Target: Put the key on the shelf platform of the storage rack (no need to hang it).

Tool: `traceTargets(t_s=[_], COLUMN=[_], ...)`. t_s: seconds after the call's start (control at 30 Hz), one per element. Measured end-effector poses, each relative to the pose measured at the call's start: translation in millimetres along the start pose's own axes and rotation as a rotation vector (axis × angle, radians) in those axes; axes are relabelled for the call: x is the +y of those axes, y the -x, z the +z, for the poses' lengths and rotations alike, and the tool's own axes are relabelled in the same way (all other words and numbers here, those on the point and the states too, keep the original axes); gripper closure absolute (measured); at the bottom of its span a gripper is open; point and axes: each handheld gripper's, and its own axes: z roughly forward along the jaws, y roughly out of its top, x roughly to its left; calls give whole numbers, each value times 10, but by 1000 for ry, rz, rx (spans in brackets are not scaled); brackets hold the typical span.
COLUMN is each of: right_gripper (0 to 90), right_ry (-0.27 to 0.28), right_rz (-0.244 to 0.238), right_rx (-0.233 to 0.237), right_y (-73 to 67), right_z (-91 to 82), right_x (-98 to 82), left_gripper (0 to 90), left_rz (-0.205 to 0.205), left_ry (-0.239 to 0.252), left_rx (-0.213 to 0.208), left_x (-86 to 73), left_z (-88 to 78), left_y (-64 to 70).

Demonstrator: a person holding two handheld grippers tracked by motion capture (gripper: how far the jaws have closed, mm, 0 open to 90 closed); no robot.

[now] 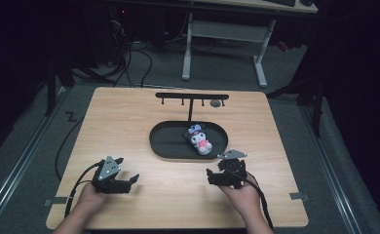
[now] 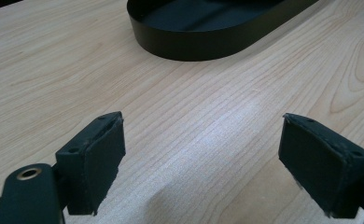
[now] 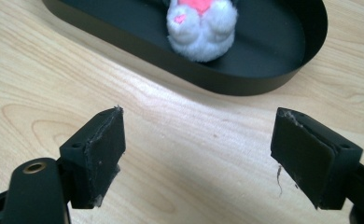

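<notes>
One plush toy [image 1: 199, 139], one tray [image 1: 164, 142], two tools

high view: dim, dark surroundings, lit counter [image 1: 129, 122], soft focus | gripper views: bright overhead light, pale sheen on wood grain, soft shadows beneath the pads [image 2: 96, 158] | black tray [image 3: 264, 79] sharp, plush toy [image 3: 201, 32] slightly blurred

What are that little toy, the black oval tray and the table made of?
Plush toy: soft fluffy fabric, going by its fuzzy white pile. Oval tray: thin, matte black wall, probably painted metal or plastic. Table: pale wood or wood-look laminate, with visible grain.
</notes>
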Motion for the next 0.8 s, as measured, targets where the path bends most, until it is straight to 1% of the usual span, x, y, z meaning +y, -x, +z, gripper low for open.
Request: traceTargets(t_s=[0.2, 0.37, 0.47, 0.53, 0.6, 0.7, 0.8], right_gripper=[168, 162, 156, 156, 155, 155, 153], right_ry=[62, 87, 121, 140, 139, 160, 178], right_rz=[6, 14, 10, 7, 9, 42, 45], right_rx=[4, -4, -13, -22, -32, -32, -40], right_y=[-73, -117, -130, -129, -120, -76, -58], right_z=[10, 40, 37, 23, 6, -29, -39], right_x=[-268, -458, -574, -632, -683, -710, -711], left_gripper=[154, 154, 154, 154, 154, 154, 154], left_rz=[2, 2, 2, 1, -3, -4, -1], left_ry=[-1, 1, 3, 4, 6, 7, 7], left_rx=[3, 4, 5, 3, 1, 1, 2], left_x=[-3, -4, -4, -2, 0, 2, 3], left_z=[-6, -7, -8, -10, -13, -11, -6], left_y=[2, 3, 2, -1, -6, -8, -4])
